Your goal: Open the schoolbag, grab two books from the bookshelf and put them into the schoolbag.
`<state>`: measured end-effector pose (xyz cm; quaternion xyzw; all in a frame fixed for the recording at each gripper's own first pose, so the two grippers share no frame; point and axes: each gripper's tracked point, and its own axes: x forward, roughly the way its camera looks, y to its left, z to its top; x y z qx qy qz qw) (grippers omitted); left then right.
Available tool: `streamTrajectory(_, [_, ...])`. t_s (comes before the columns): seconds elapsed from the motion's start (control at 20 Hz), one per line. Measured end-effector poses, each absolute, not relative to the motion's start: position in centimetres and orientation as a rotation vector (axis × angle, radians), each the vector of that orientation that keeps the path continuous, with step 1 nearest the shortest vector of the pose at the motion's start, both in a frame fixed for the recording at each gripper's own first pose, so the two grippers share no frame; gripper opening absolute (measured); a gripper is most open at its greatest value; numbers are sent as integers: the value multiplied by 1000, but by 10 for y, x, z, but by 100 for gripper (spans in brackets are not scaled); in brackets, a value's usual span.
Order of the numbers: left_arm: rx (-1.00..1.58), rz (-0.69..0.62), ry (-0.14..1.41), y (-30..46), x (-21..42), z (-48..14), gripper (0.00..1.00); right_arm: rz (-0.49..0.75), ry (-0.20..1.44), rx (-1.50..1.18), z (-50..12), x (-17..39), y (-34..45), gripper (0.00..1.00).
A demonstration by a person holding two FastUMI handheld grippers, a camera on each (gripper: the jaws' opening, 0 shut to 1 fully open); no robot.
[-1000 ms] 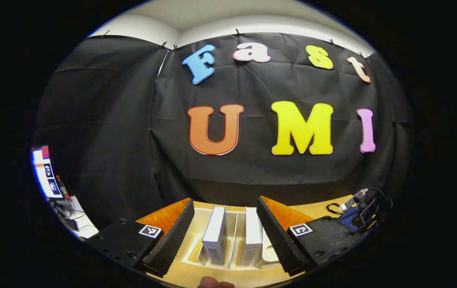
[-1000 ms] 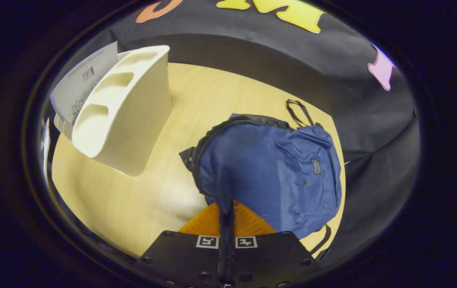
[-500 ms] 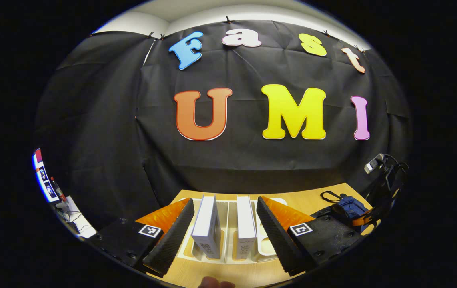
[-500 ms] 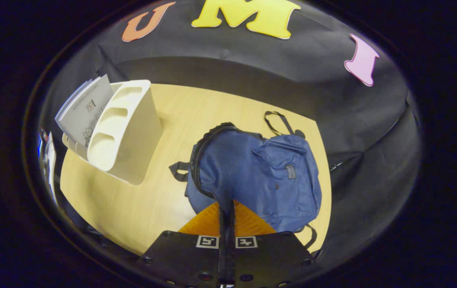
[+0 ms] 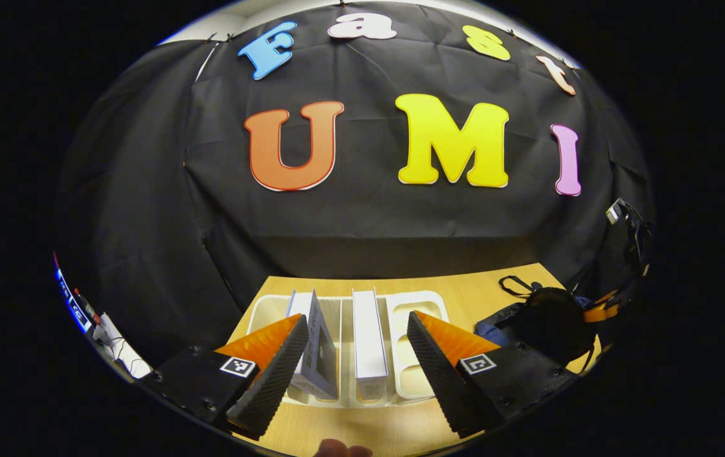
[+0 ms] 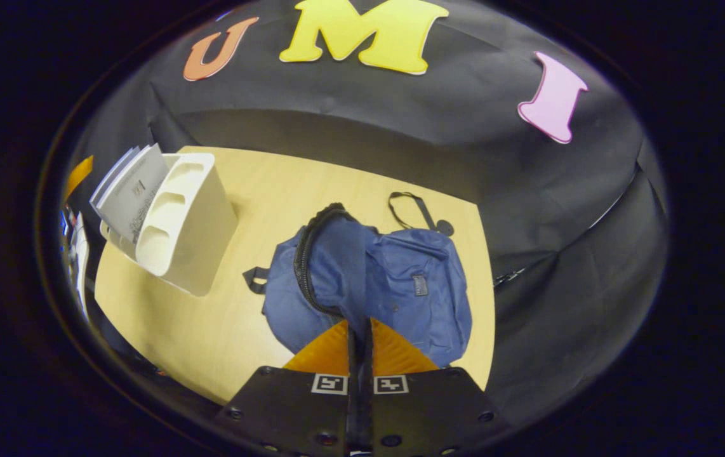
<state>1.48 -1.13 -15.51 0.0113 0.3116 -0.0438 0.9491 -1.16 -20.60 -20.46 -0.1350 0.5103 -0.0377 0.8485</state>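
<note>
In the left gripper view the left tongs (image 5: 357,355) stand wide apart, their inner faces ribbed and wedge-shaped, with square printed markers on the flat housings behind them; they clamp nothing, and between them rises a thin upright book (image 5: 369,343) with a plain pale spine, while a second book (image 5: 313,346) leans tilted just beside the left finger, whether touching it cannot be told. Both books stand in slots of a cream moulded bookshelf (image 5: 423,304), smooth plastic with rounded dividers, set on a pale wood-grain counter (image 5: 464,295). A fingertip (image 5: 340,450) shows at the bottom edge of that view. Farther right on the counter lies the schoolbag (image 5: 543,320), dark and slumped, with a thin strap loop beyond it. In the right gripper view the right tongs (image 6: 360,339) are pressed together on a pinched fold of the schoolbag's (image 6: 400,279) blue woven fabric, right beside the dark zipper line that curves over its top; the fabric is pulled up into a ridge toward the tongs. The bag is soft and rumpled, with a front pocket bearing a small patch and black webbing straps at its edges. To its left, well apart, the bookshelf (image 6: 191,222) stands with the books' grey covers fanned behind it
</note>
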Motion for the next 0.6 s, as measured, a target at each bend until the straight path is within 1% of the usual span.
streamTrajectory(0.3, [31, -178, 841, -22, 22, -185, 100, -85, 1058, -279, -192, -4, -234, 0])
streamTrajectory(0.6, [-2, -208, 1067, -22, 30, -212, 100, -71, 1056, -251, -187, -3, -248, 0])
